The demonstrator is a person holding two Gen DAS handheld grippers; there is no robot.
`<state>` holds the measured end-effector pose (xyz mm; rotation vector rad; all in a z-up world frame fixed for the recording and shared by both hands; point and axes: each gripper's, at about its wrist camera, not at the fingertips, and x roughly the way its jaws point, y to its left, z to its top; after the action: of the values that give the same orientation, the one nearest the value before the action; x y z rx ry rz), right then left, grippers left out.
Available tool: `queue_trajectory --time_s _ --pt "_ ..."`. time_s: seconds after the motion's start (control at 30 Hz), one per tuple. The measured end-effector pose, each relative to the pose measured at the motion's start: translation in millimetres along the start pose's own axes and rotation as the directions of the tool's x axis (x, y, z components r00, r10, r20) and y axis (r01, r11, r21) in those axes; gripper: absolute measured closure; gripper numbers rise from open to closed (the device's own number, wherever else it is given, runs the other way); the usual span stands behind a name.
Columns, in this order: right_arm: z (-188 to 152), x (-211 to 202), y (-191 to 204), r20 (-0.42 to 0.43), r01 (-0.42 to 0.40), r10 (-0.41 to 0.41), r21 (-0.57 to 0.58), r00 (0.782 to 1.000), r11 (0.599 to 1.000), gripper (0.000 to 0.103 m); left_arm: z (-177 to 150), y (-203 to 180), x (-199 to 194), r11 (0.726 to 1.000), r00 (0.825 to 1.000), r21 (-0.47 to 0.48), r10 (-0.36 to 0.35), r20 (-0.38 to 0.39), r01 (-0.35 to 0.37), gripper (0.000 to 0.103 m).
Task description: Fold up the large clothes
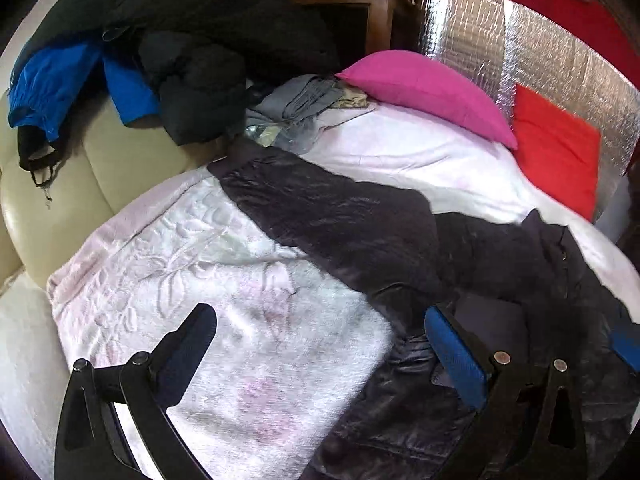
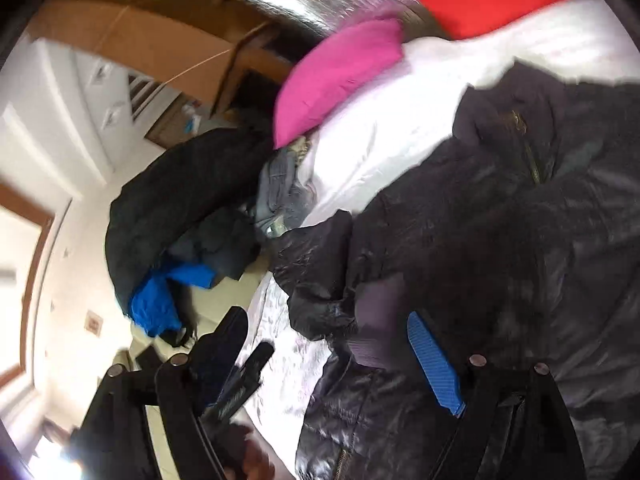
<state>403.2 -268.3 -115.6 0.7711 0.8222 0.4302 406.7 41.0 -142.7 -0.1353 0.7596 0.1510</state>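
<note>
Here the fold is at its early stage: a dark glossy puffer jacket (image 1: 344, 216) lies spread across the pale quilted blanket (image 1: 208, 280) that covers the bed, one sleeve stretched out toward the cream padded headboard (image 1: 104, 168), the body bunched toward the right of the left wrist view. In the right wrist view its zipper and collar sit up near the top right, and the fabric is rumpled rather than flat.

The left hand-held gripper (image 1: 320, 344) hovers low over the blanket with its jaws wide apart; its right blue-padded finger (image 1: 456, 360) is over the jacket's edge, its left finger over bare blanket, and nothing is held. The right hand-held gripper (image 2: 332, 344) is likewise spread wide and empty, its blue pad over the jacket's lower body. That view is motion-blurred, so whether either pad touches the fabric cannot be told.

Beyond the jacket, a pink pillow (image 1: 428, 92) and a red pillow (image 1: 556, 148) lean near a silver foil panel (image 1: 520, 48), and a heap of other dark and blue clothes (image 1: 132, 60) drapes over the headboard, well apart from the work.

By my reading, the step in hand is lining up a grasp. The next move calls for each gripper to close on an edge, likely the outstretched sleeve and the hem, then carry the sleeve across the body. The slick, puffy shell may slip, so a deep pinch seems wise.
</note>
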Motion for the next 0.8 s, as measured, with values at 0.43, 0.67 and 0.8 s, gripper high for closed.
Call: queue_trajectory --time_s 0.43,0.67,0.8 --pt "-19 -206 -176 0.295 0.472 -0.578 0.359 0.761 0.805 0.020 -28 -91 36 0.957 0.965 0.184 -0.191 -0.177 0.223 0.047" --pt "1 -153 -217 0.104 0.507 -0.565 0.332 0.818 0.795 0.057 -36 -113 72 0.958 0.962 0.217 -0.133 -0.239 0.186 0.060" --pt "3 -152 -196 0.145 0.608 -0.647 0.239 0.749 0.757 0.071 -39 -123 74 0.947 0.975 0.281 -0.099 -0.201 0.154 0.063"
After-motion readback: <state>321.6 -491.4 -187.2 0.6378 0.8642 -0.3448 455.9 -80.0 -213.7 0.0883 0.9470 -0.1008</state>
